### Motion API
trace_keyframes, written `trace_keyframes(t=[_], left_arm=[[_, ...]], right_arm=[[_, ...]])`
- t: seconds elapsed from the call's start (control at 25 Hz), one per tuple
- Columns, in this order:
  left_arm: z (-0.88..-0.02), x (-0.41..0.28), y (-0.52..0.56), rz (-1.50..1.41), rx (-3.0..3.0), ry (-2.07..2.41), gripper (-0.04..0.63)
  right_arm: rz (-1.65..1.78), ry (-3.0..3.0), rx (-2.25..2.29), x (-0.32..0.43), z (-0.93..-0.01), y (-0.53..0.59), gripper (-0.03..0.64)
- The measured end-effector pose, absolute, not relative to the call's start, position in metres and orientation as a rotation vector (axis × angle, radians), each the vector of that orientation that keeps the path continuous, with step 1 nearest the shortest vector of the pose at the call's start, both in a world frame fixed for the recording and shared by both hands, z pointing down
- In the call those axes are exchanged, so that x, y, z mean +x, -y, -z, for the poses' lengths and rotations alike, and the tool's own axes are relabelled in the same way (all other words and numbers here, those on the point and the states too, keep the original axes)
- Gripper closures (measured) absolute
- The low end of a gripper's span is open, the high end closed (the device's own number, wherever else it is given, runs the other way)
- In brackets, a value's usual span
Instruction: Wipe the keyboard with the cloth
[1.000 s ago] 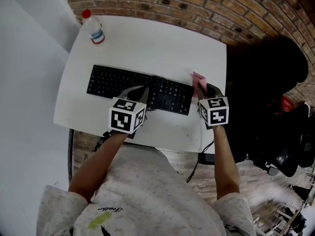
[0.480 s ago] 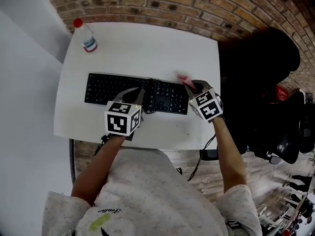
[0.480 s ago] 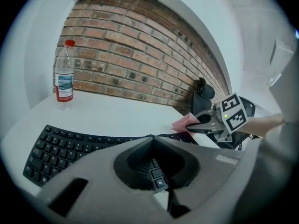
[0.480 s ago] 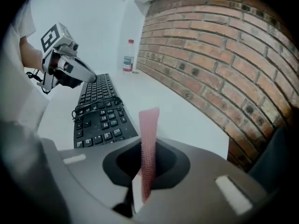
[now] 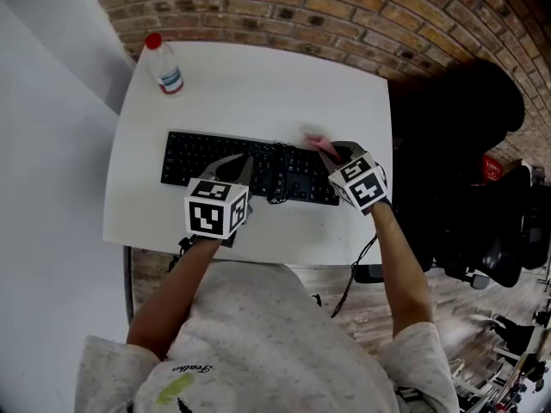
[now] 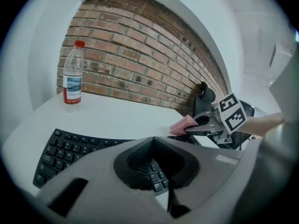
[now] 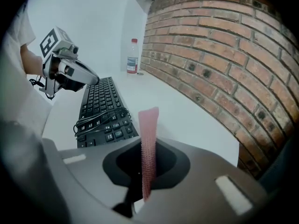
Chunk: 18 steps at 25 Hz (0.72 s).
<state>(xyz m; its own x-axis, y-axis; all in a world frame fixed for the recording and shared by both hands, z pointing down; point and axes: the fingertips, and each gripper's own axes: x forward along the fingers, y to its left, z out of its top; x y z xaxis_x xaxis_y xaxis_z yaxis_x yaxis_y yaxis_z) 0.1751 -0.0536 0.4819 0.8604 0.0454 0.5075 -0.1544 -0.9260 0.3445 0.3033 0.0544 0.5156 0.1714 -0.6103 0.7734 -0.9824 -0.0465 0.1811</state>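
The keyboard [image 5: 215, 157] is black, with pale lettering on its keys, and the cable [image 5: 277, 179] is black too. The cloth [image 5: 315, 141] is pink, with a fine nubbed weave. The table [image 5: 258, 84] is white. The bottle [image 5: 165, 67] is clear, capped in red and banded in blue and white. The wall [image 5: 344, 7] is patterned in reddish-brown brick with pale mortar. Black squares on white are borne by the cubes of the left gripper [image 5: 244, 160] and right gripper [image 5: 334, 150].

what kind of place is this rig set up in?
Probably an office-type workspace: a white table carrying a black keyboard and water bottle, a bare brick wall behind it, what looks like an office chair beside it.
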Motion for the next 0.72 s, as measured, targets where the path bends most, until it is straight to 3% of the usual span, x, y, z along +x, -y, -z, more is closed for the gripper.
trace_keyframes(t=[0.72], left_arm=[[-0.481,0.148,0.097,-0.702,2.635,0.088,0.598]], right_arm=[[-0.908,1.61,1.822,0.276,-0.516,-0.008,0.594]])
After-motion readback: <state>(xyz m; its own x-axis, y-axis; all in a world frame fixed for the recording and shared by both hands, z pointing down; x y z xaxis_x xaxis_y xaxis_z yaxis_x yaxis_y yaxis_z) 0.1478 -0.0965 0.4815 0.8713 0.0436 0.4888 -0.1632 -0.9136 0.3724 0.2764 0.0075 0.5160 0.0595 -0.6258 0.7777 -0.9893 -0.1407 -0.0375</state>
